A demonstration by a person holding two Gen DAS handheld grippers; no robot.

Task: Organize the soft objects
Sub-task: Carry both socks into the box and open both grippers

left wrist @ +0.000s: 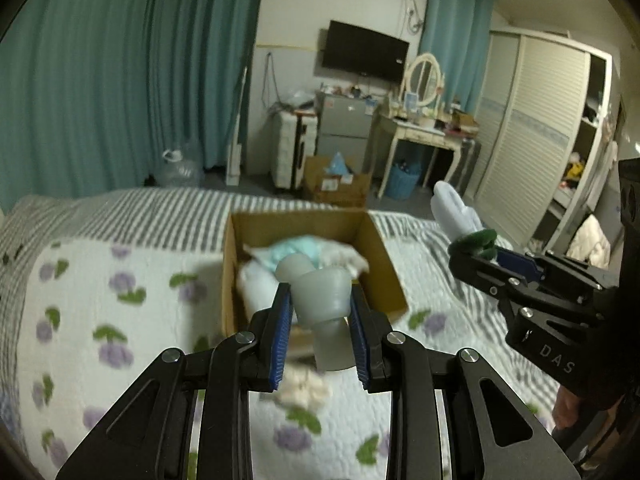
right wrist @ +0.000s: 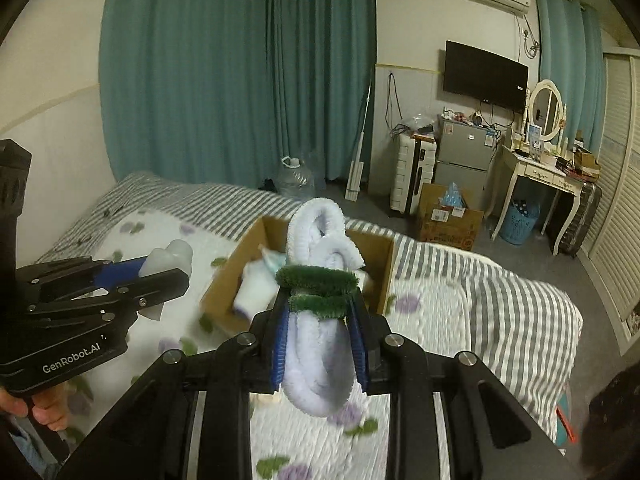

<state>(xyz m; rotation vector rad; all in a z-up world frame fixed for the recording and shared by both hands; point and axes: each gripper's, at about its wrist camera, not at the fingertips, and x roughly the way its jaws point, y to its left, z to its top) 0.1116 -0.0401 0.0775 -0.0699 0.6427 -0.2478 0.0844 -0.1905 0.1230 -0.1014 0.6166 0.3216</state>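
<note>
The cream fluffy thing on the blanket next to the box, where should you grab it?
The cream fluffy thing lies loose on the quilt, just in front of the box. It looks blurred, so its shape is unclear. Probably come straight down from above and pinch across its bunched middle. Both hand-held grippers are full now, so one must drop its load first.
</note>
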